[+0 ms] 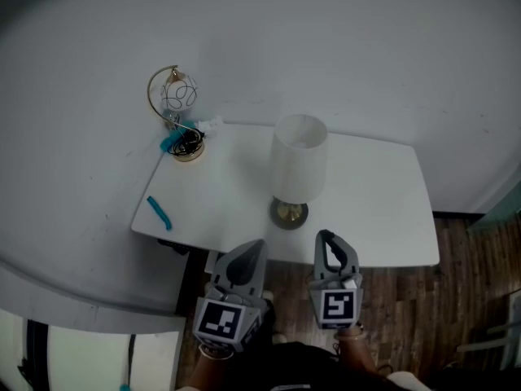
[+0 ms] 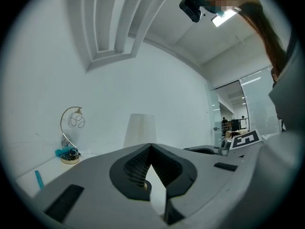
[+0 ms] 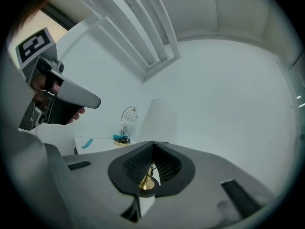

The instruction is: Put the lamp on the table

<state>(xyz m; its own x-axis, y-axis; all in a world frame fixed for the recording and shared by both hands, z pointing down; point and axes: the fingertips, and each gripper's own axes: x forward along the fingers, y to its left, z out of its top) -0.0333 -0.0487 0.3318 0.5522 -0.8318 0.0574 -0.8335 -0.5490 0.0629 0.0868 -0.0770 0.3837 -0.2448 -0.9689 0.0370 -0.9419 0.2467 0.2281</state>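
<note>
Lamp (image 1: 298, 165) with a plain white shade stands upright on the white tabletop (image 1: 374, 202), in the middle of the head view, its round gold base close to the near edge. The left gripper (image 1: 254, 244) and right gripper (image 1: 327, 236) point at it from the bottom of the frame, just short of the base and not touching it. Both are clenched with nothing between the jaws, the tips meeting in a point in each gripper view. The only print to read is the black-and-white square pattern on each marker cube (image 1: 221, 320); it carries no letters. At the upper left of the tabletop sits a gold hoop ornament (image 1: 173, 96) with a blue cable (image 1: 171, 142) at its foot, and a teal strip (image 1: 159, 212) lies near the left edge. The head view alone shows the wooden floor (image 1: 383, 300) under the tabletop. The left gripper view adds a glass partition (image 2: 233, 111) at the right of the frame, with the lamp's shade (image 2: 139, 130) rising behind the closed jaw tips. The right gripper view alone shows a hand (image 3: 40, 82) wrapped round the left gripper's handle at the upper left, and the lamp's gold base (image 3: 147, 182) through the window below its own jaw tips.
</note>
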